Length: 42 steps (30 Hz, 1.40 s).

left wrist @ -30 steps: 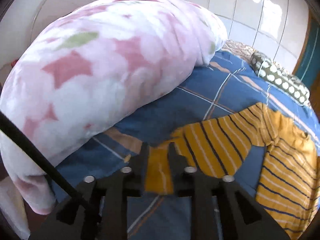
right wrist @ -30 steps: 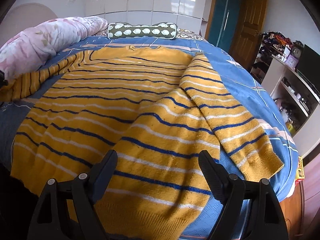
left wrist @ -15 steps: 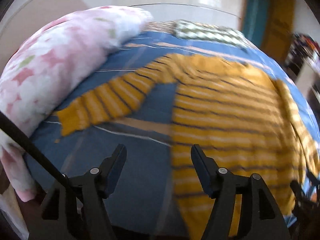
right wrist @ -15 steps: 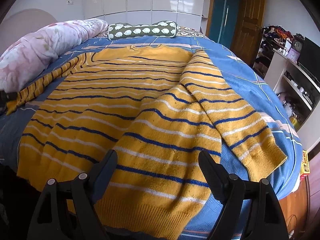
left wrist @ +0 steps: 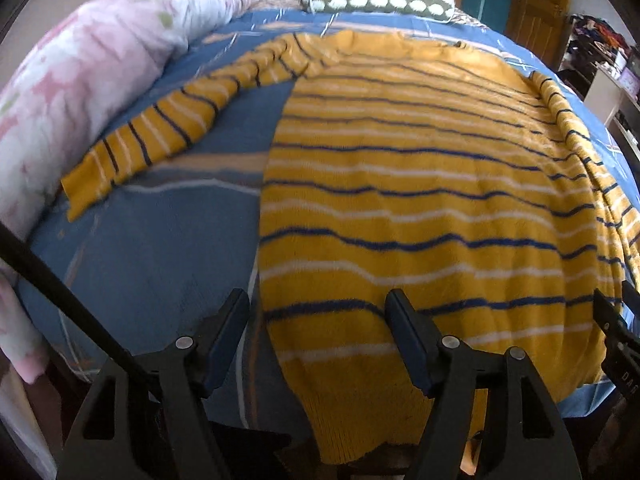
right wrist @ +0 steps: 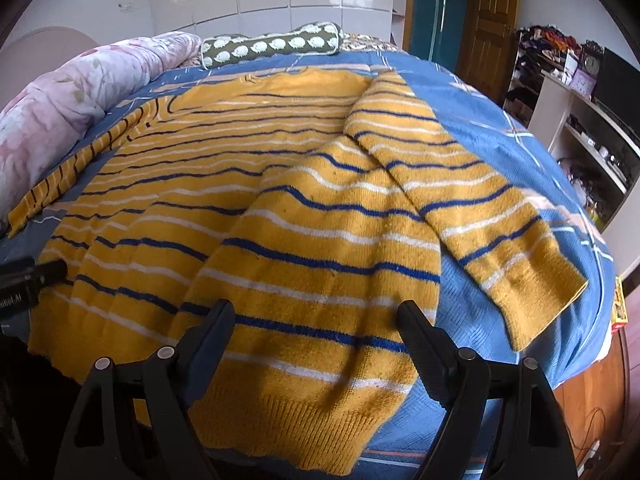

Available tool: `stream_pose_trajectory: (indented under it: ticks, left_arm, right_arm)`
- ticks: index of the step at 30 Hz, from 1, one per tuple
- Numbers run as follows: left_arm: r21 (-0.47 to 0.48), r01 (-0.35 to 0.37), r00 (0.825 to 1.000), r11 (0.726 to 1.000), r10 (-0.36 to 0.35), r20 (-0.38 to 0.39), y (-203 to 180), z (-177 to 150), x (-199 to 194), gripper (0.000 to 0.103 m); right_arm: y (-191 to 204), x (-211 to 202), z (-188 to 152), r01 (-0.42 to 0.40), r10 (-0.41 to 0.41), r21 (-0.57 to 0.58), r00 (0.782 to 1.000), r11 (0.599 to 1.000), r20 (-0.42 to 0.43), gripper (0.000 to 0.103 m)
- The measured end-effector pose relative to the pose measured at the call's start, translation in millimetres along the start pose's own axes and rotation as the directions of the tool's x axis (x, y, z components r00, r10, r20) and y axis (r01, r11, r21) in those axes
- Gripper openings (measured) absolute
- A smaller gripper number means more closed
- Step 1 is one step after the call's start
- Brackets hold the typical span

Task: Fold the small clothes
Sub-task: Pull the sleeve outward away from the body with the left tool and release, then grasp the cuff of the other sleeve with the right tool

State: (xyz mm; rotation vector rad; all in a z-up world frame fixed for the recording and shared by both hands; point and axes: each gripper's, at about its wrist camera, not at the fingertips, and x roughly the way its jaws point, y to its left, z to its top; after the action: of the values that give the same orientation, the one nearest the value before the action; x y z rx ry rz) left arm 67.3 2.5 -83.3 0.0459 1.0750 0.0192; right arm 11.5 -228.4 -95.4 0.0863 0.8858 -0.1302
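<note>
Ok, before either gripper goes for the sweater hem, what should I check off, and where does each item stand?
1. Left gripper jaws open, empty: ok.
2. Right gripper jaws open, empty: ok.
3. Sweater body flat: not ok, right side doubled over.
4. Left sleeve laid out on the bedsheet: ok.
5. Right sleeve inward: not ok, it runs toward the bed edge.
6. Hem hanging over the edge: cannot tell.

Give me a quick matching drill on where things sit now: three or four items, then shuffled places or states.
Items:
1. sweater's left sleeve
2. sweater's right sleeve
3. bolster pillow
4. left gripper

States:
A. by the far end of the bed
B. open over the hem
C. stretched out toward the pink quilt
D. folded over the sweater's right side

Pairs: 1-C, 2-D, 3-A, 4-B
</note>
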Motion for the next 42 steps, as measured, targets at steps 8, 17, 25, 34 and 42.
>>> stream_pose_trajectory:
  ticks: [8,17,25,34,42]
  left_arm:
    - [-0.023,0.001,1.000,1.000,-0.001,-0.015,3.9,-0.6,7.7,0.090]
    - [-0.041,-0.016,1.000,0.999,0.015,-0.019,2.1,-0.9,13.0,0.101]
    - [-0.063,-0.020,0.999,0.998,0.018,-0.026,2.0,-4.5,9.7,0.103]
    - [-0.088,0.054,0.991,0.995,-0.043,0.130,-4.8,-12.2,-49.5,0.102]
    - [-0.081,0.101,0.984,0.992,-0.088,0.154,-10.0,-12.3,-60.8,0.103]
  right_arm:
    - [3.6,10.2,-0.5,0.013,-0.013,-0.008,1.000,1.000,-0.011,0.091]
    - [5.2,16.8,-1.3,0.011,-0.011,-0.013,1.000,1.000,-0.001,0.097]
    - [1.9,22.7,-2.7,-0.023,0.023,0.004,0.999,1.000,0.029,0.103]
    - [-19.8,6.6,4.6,-0.157,0.157,-0.001,0.987,0.988,0.034,0.085]
    - [-129.2,-54.4,3.1,0.087,-0.117,0.156,0.974,0.984,0.195,0.078]
